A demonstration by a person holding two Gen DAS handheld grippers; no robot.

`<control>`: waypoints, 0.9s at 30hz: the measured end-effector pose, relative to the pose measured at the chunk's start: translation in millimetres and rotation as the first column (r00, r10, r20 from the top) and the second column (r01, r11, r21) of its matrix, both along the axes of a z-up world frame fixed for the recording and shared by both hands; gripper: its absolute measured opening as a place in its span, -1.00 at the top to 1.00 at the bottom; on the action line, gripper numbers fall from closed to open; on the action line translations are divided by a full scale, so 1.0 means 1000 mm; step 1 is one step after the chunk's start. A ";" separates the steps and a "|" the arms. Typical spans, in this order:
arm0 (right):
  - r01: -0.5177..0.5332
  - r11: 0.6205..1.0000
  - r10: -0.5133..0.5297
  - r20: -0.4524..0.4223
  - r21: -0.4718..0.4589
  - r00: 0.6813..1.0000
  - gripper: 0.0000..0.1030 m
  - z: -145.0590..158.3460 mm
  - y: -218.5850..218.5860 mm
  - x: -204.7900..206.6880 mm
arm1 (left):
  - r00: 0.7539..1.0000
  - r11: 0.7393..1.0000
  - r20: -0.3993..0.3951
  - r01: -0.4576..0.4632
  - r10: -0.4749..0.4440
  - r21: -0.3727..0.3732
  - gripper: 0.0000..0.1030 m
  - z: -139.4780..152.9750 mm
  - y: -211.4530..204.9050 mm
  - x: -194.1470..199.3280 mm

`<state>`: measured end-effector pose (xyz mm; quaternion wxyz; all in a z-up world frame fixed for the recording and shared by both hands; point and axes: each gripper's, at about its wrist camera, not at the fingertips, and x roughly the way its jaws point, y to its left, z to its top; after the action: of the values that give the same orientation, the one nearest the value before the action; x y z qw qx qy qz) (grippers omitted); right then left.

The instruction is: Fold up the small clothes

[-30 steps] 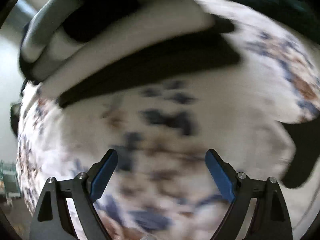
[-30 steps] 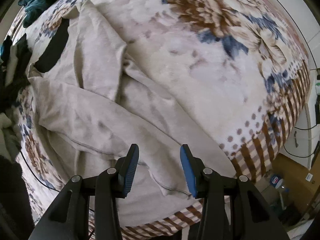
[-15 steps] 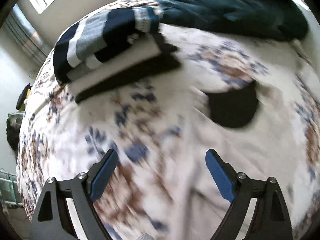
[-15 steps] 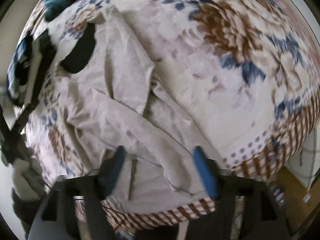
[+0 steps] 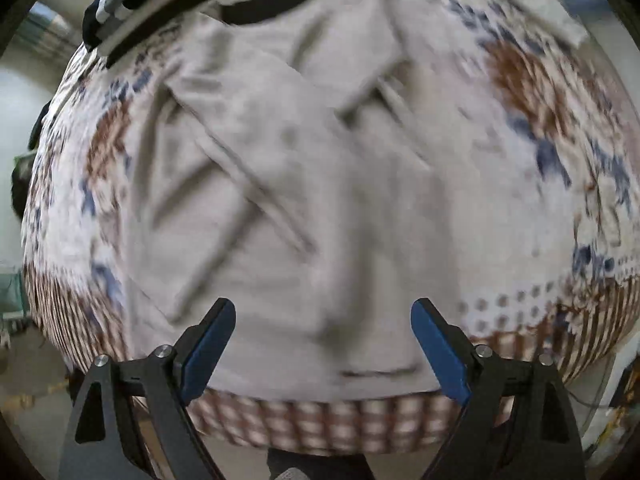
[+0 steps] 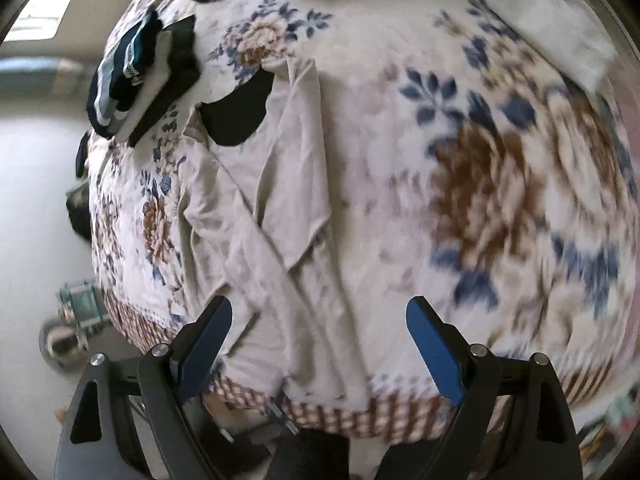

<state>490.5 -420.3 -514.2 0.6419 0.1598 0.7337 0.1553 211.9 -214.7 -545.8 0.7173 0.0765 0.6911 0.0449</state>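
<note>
Both the left gripper [image 5: 323, 354] and the right gripper [image 6: 319, 352] hang spread and empty; the rumpled beige garment [image 5: 280, 184] sprawls on the bed [image 6: 480, 168] just ahead of them, unfolded. Likely next: pinch its near hem and flatten it

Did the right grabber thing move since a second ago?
Yes. The right gripper has backed away from the beige shirt and opened wider; the stack of folded clothes now shows at the upper left of its view.
</note>
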 end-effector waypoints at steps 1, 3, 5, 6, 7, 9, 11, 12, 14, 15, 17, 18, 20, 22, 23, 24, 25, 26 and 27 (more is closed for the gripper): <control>-0.017 1.000 0.017 0.006 0.005 1.000 -0.76 -0.005 -0.002 0.005 | 1.000 1.000 -0.018 -0.012 0.012 0.004 -0.74 -0.011 -0.013 -0.003; -0.056 0.998 0.056 0.009 0.015 0.998 -0.76 -0.022 -0.006 0.020 | 0.998 0.999 -0.038 -0.039 0.039 0.009 -0.74 -0.030 -0.032 -0.005; -0.080 0.996 0.080 -0.011 0.040 0.997 -0.76 -0.044 -0.009 0.035 | 0.996 0.997 -0.063 -0.068 0.070 0.036 -0.74 -0.055 -0.048 -0.006; -0.094 0.994 0.095 -0.020 0.053 0.995 -0.76 -0.058 -0.010 0.043 | 0.995 0.996 -0.062 -0.081 0.084 0.040 -0.74 -0.060 -0.050 -0.006; -0.100 0.993 0.102 -0.024 0.065 0.994 -0.76 -0.068 -0.009 0.049 | 0.993 0.994 -0.056 -0.100 0.102 0.048 -0.74 -0.066 -0.051 -0.005; -0.107 0.989 0.110 -0.026 0.107 0.994 -0.76 -0.094 -0.008 0.067 | 0.991 0.990 -0.019 -0.134 0.135 0.045 -0.73 -0.072 -0.051 -0.003; -0.108 0.983 0.112 -0.018 0.149 0.994 -0.76 -0.114 -0.002 0.084 | 0.989 0.989 0.048 -0.144 0.142 0.035 -0.65 -0.070 -0.049 -0.003; -0.104 0.980 0.108 -0.016 0.170 0.994 -0.76 -0.121 0.001 0.092 | 0.988 0.990 0.067 -0.139 0.137 0.027 -0.44 -0.069 -0.049 -0.003; -0.095 0.971 0.097 0.001 0.219 0.995 -0.73 -0.133 0.011 0.111 | 0.987 0.993 0.106 -0.121 0.118 0.019 0.16 -0.064 -0.052 -0.003; -0.089 0.967 0.090 0.007 0.241 0.996 -0.71 -0.137 0.017 0.120 | 0.987 0.993 0.121 -0.113 0.109 0.028 0.52 -0.061 -0.053 -0.002; -0.082 0.960 0.081 0.018 0.268 0.997 -0.65 -0.141 0.030 0.136 | 0.986 0.995 0.136 -0.099 0.095 0.026 0.77 -0.057 -0.053 0.000; -0.082 0.957 0.078 0.024 0.277 0.997 -0.62 -0.143 0.037 0.143 | 0.985 0.994 0.141 -0.104 0.100 0.019 0.84 -0.056 -0.051 0.000; -0.089 0.960 0.083 0.034 0.265 0.996 -0.28 -0.147 0.050 0.155 | 0.983 0.994 0.150 -0.111 0.109 0.005 0.87 -0.053 -0.044 0.001; -0.092 0.967 0.086 0.037 0.238 0.996 0.36 -0.150 0.062 0.162 | 0.981 0.993 0.156 -0.115 0.116 -0.010 0.87 -0.049 -0.037 -0.001; -0.091 0.971 0.085 0.035 0.221 0.996 0.73 -0.149 0.066 0.162 | 0.980 0.994 0.163 -0.113 0.113 -0.012 0.88 -0.046 -0.035 -0.002; -0.090 0.975 0.083 0.042 0.205 0.996 0.78 -0.147 0.068 0.162 | 0.979 0.994 0.169 -0.112 0.112 -0.013 0.88 -0.043 -0.033 -0.004; -0.091 0.979 0.080 0.062 0.185 0.995 0.79 -0.142 0.071 0.162 | 0.977 0.993 0.179 -0.116 0.117 -0.019 0.88 -0.038 -0.030 -0.005; -0.097 0.979 0.084 0.076 0.180 0.994 0.81 -0.137 0.074 0.161 | 0.975 0.992 0.185 -0.121 0.124 -0.025 0.88 -0.035 -0.030 -0.006; -0.105 0.979 0.091 0.087 0.173 0.992 0.81 -0.132 0.076 0.160 | 0.972 0.991 0.195 -0.129 0.133 -0.032 0.88 -0.029 -0.029 -0.007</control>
<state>650.7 -344.1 -646.4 0.6453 0.1737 0.6980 0.2574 204.6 -243.5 -574.7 0.7781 0.0192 0.6209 0.0930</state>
